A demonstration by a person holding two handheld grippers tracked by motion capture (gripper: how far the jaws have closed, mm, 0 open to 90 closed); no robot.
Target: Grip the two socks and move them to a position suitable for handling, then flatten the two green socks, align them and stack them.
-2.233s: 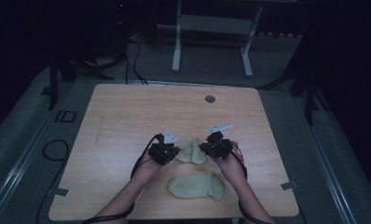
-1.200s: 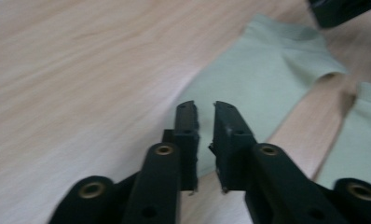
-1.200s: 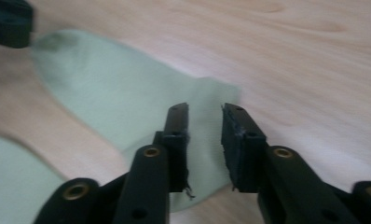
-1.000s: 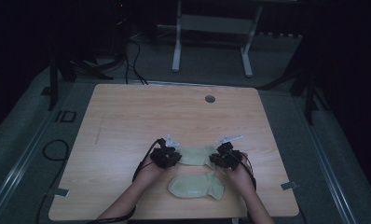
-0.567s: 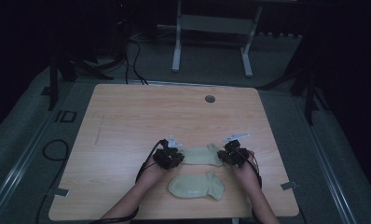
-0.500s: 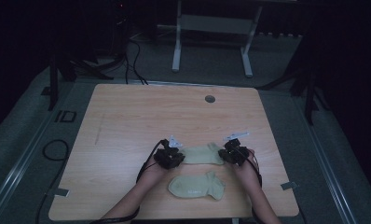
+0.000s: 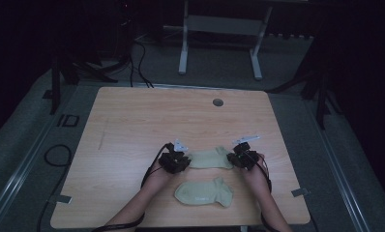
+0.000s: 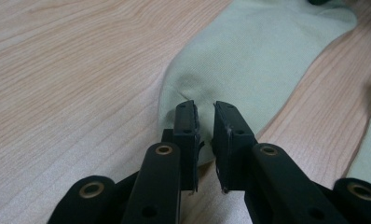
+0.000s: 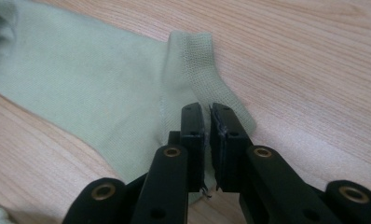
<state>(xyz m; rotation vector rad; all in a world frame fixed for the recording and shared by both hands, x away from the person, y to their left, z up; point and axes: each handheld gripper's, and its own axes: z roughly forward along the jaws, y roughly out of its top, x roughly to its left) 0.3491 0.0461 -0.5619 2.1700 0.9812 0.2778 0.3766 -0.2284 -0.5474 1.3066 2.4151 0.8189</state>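
Item: pale green sock (image 7: 211, 158), lying flat on table (image 7: 132, 121), stretched betw. both grippers. Second sock (image 7: 204, 192) just nearer the person, untouched.
Handling (est.): light, limp knit, stretchy; not fragile, drapes if lifted.
Grip pts: L gripper (image 8: 205, 122) pinching toe edge; its jaws have just eased a little, fabric betw. them. R gripper (image 9: 207, 122) clamped on ribbed cuff (image 9: 200, 60).

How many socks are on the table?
2. One sock lies stretched between the two hand-held grippers; the other sock lies nearer the person, between the forearms.
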